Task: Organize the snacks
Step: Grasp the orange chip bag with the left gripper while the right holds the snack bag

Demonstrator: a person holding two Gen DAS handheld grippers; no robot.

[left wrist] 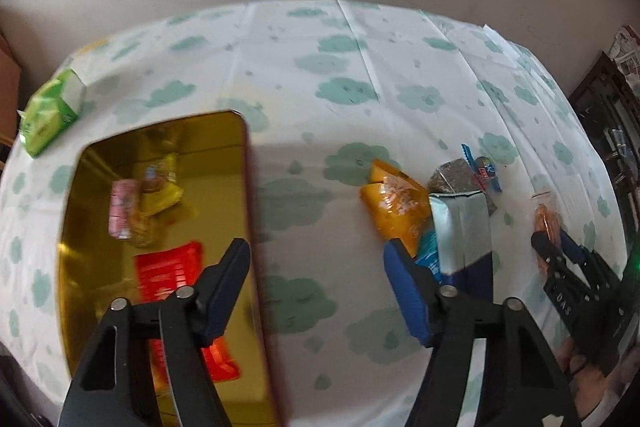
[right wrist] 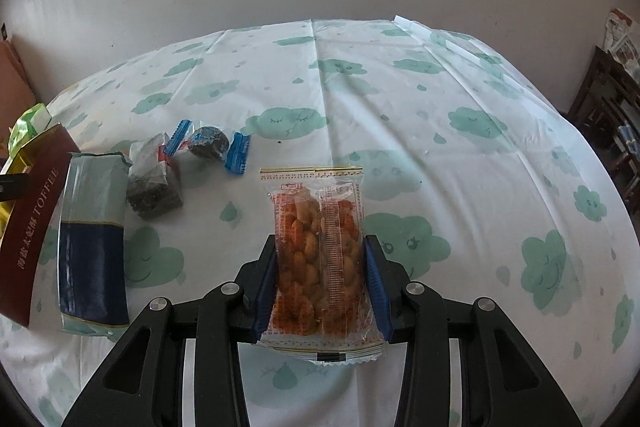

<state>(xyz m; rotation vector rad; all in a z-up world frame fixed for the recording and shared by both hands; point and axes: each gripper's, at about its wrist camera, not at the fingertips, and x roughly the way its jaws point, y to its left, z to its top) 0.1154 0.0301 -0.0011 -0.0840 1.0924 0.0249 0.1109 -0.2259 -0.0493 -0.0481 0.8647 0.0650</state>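
A gold tin box [left wrist: 80, 227] with a maroon outer wall [right wrist: 32, 227] lies at the left and holds a pink, a yellow and a red packet [left wrist: 168, 267]. My left gripper [left wrist: 320, 267] hangs open over the cloth just right of the tin, with nothing between its fingers. Its left finger [left wrist: 232, 275] overlaps the tin's edge. My right gripper [right wrist: 324, 287] is shut on a clear packet of orange nuts [right wrist: 320, 247], held above the table. In the left wrist view the right gripper [left wrist: 554, 243] and that packet [left wrist: 546, 219] show at the far right.
An orange packet [left wrist: 394, 203], a silver and blue bag [right wrist: 92, 239], a dark snack pack [right wrist: 154, 183] and a round snack with blue wrapper ends [right wrist: 210, 143] lie on the cloud-print tablecloth [right wrist: 400, 99]. A green packet [left wrist: 48, 111] sits far left. A wall with a window is behind.
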